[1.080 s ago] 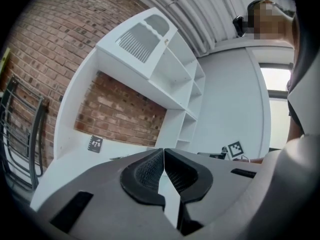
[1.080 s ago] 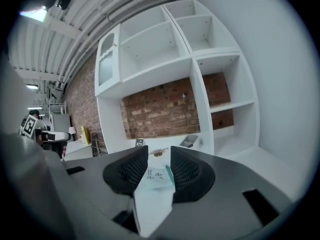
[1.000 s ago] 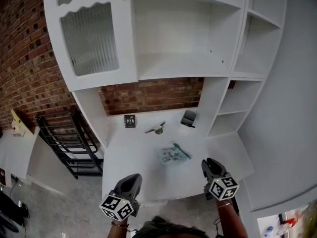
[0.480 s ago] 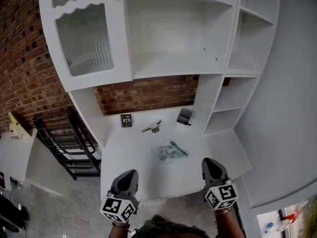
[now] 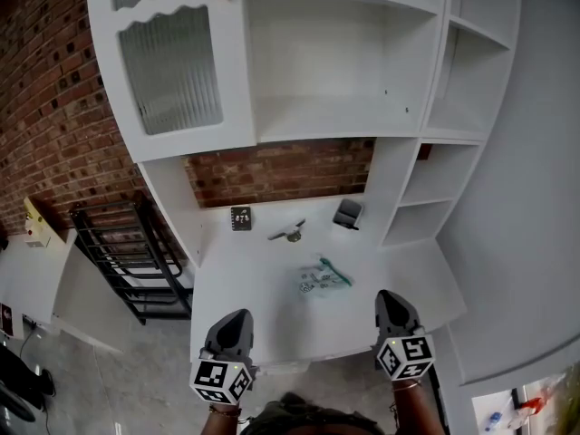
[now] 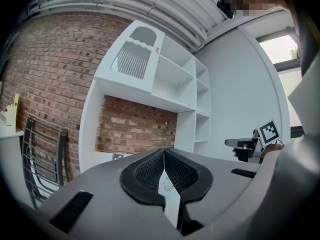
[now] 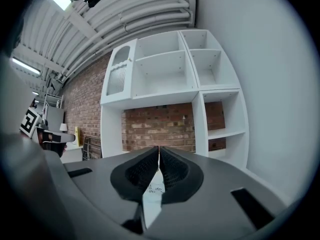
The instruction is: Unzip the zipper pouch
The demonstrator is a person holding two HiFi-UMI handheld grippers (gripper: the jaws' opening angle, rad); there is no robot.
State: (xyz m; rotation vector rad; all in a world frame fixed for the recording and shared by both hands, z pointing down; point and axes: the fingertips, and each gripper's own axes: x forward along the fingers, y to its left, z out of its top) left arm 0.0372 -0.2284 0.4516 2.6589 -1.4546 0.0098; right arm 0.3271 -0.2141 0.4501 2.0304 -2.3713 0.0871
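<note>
Two handheld grippers hover over the near edge of a white desk (image 5: 227,279), each with its jaws pressed together and nothing caught between them. In the head view, the left gripper (image 5: 237,319) hangs above the desk's front left corner and the right gripper (image 5: 391,297) above its front right.

The zipper pouch (image 5: 322,279), pale with a teal strip along one side, lies flat near the middle of the desk. It sits ahead of both tools, in the space between them, and neither touches it.

Behind the pouch, toward the brick wall (image 5: 272,172), lie a small black card (image 5: 241,217), a metal object (image 5: 288,234) and a dark box (image 5: 347,214).

From the left gripper view its ribbed pads (image 6: 150,170) meet in a single seam, with the right gripper in sight off to the side.
</note>
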